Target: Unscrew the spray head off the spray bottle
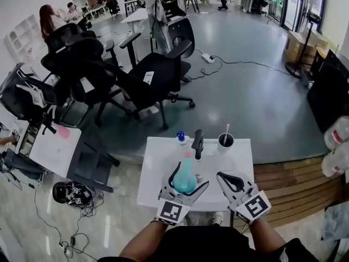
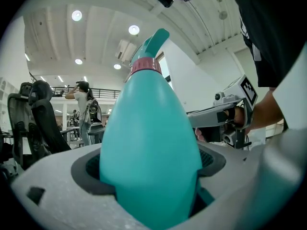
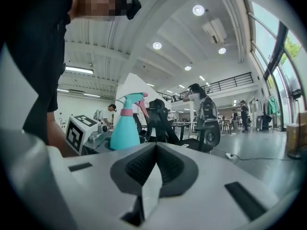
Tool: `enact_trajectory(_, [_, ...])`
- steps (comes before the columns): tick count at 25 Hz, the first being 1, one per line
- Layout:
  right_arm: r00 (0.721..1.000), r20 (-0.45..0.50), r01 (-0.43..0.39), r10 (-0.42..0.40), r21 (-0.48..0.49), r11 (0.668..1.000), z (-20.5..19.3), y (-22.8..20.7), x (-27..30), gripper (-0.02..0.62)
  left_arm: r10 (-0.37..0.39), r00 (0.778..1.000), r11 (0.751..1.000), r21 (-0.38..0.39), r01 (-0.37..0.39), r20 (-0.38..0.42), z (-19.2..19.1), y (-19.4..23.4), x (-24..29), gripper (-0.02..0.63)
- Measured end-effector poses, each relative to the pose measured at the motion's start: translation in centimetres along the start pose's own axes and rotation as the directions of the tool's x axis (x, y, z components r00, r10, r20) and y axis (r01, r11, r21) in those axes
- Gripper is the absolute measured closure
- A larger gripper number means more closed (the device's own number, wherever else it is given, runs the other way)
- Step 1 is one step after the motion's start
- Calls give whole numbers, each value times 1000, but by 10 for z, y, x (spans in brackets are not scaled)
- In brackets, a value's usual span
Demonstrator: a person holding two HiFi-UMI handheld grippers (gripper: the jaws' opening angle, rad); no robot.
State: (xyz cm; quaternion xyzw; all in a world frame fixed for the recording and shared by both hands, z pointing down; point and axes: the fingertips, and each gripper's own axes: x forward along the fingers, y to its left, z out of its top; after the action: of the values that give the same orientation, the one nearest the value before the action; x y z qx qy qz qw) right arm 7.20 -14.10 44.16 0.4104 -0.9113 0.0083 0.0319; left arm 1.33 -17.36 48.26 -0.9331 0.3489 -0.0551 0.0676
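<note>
Teal spray bottle (image 2: 151, 143) is being pinched round its belly by the left gripper (image 1: 188, 180), pads pressing on both sides. Right gripper (image 3: 154, 150) is hovering just beside it, jaws pressed together on nothing. Bottle is standing upright over the near part of the white table (image 1: 158, 184), long axis vertical. Spray head (image 2: 152, 44) is sitting on top, nozzle pointing rightward in the right gripper view. Black cup (image 1: 225, 140) at the table's far edge is holding a pale stick.

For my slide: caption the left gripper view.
Left claw grips the teal spray bottle, spray head attached; right claw nearby.
</note>
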Motion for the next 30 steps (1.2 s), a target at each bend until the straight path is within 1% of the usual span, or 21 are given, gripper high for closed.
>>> enact_trajectory(3, [999,25,-24,23,27,999,6,-5,3,591,9,1000,1000,3,-9,-18,-6,-1,5,137])
enact_trajectory(4, [999,27,-44,43,38,998,7,-4,4,591,11,1000,1000,3,-11,-24,-8,0,6,137])
enact_trajectory(5, [997,24,-75,74,47,996,8,-1,5,572,13,999,1000,4,-13,-29,-10,0,7,137])
enact_trajectory(6, [994,18,-110,110,53,992,10,3,7,518,16,999,1000,7,-15,-34,-12,0,8,137])
enact_trajectory(8, [984,13,-180,180,59,982,14,16,11,482,18,999,1000,12,-18,-44,-15,0,9,137])
enact_trajectory(10, [973,19,-233,232,53,971,20,29,16,451,20,999,1000,17,-19,-50,-17,-1,11,137])
enact_trajectory(11, [968,24,-251,250,50,967,23,34,19,434,20,998,1000,21,-19,-52,-18,-2,11,137])
enact_trajectory(14, [957,43,-290,288,57,955,33,45,25,413,12,998,999,34,-11,-59,-19,-7,14,137])
enact_trajectory(18, [953,54,-301,298,73,951,40,51,34,405,3,998,999,47,0,-63,-20,-13,16,137])
enact_trajectory(22, [961,53,-276,272,98,956,39,54,41,390,-4,997,999,44,7,-76,-29,-23,17,137])
enact_trajectory(26, [966,85,-254,245,112,961,43,54,45,390,-20,996,997,73,26,-87,-29,-32,18,137])
enact_trajectory(29, [968,107,-235,225,94,967,48,54,44,439,-30,996,997,73,37,-85,-28,-38,18,137])
enact_trajectory(30, [969,109,-229,220,83,970,48,54,43,440,-33,996,997,68,39,-83,-27,-40,19,137])
